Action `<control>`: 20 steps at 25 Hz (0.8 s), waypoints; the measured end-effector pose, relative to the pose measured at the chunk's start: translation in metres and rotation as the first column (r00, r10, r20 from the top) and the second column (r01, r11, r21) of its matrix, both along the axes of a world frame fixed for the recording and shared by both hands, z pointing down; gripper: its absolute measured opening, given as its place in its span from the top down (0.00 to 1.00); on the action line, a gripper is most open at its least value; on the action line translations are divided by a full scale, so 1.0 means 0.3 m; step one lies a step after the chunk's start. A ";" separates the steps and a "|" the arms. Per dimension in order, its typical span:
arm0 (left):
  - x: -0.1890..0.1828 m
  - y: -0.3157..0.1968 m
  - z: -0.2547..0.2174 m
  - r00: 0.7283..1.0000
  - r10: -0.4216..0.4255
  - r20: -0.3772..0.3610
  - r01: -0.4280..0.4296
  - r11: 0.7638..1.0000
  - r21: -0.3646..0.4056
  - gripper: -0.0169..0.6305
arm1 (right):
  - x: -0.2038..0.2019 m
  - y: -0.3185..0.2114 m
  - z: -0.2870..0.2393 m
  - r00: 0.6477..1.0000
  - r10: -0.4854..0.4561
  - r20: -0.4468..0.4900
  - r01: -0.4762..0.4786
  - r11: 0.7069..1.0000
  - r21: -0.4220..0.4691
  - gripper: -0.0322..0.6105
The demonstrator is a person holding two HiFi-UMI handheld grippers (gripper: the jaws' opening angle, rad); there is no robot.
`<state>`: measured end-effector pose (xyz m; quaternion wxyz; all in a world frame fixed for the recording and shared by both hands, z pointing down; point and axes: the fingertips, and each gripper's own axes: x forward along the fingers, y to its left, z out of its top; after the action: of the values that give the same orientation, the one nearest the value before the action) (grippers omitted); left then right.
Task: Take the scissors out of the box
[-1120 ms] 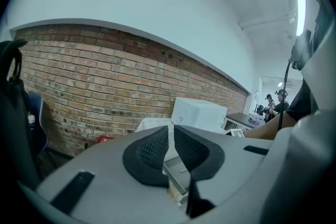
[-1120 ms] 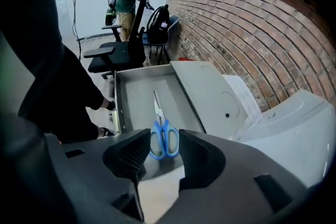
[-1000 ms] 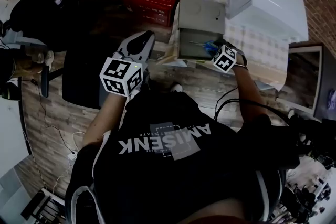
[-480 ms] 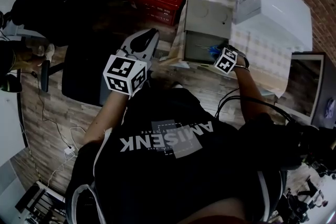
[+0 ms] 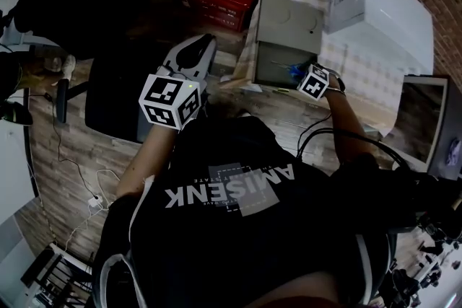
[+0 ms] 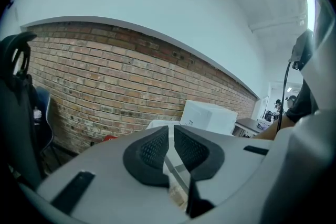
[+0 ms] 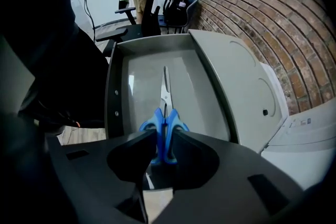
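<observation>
Scissors (image 7: 164,118) are in my right claw (image 7: 164,140): its jaws are closed on the blue handles, one pad on each side. The blades point straight ahead along the inside of the grey box (image 7: 113,86), which lies on its side with its open mouth towards me. I cannot tell whether the blades touch the box's inner wall.

In the head view my right claw (image 5: 302,74) is at the mouth of the grey box (image 5: 287,19), and a bit of blue from the scissors (image 5: 292,69) shows there. The box stands on a checked cloth (image 5: 361,58), with a white case (image 5: 382,0) just beside it.

My left claw (image 6: 171,136) is well apart from the box and faces a brick wall (image 6: 105,76). Its pads are drawn together to a thin slit, with nothing between them.
</observation>
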<state>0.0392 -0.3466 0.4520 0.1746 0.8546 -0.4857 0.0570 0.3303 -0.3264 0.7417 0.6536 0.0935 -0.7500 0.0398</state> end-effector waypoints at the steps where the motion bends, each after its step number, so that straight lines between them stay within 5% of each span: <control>1: -0.002 -0.004 0.003 1.000 -0.004 -0.004 0.004 1.000 -0.003 0.91 | -0.001 0.003 0.002 1.000 0.002 0.004 -0.002 1.000 -0.009 0.75; 20: -0.052 -0.016 -0.024 0.999 -0.030 -0.022 0.031 0.999 0.044 0.91 | 0.000 -0.006 0.014 0.992 0.121 -0.027 -0.121 0.993 -0.006 0.76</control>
<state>0.0236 -0.3515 0.4447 0.1614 0.8513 -0.4981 0.0343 0.3302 -0.3281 0.7458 0.6601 0.1369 -0.7342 0.0808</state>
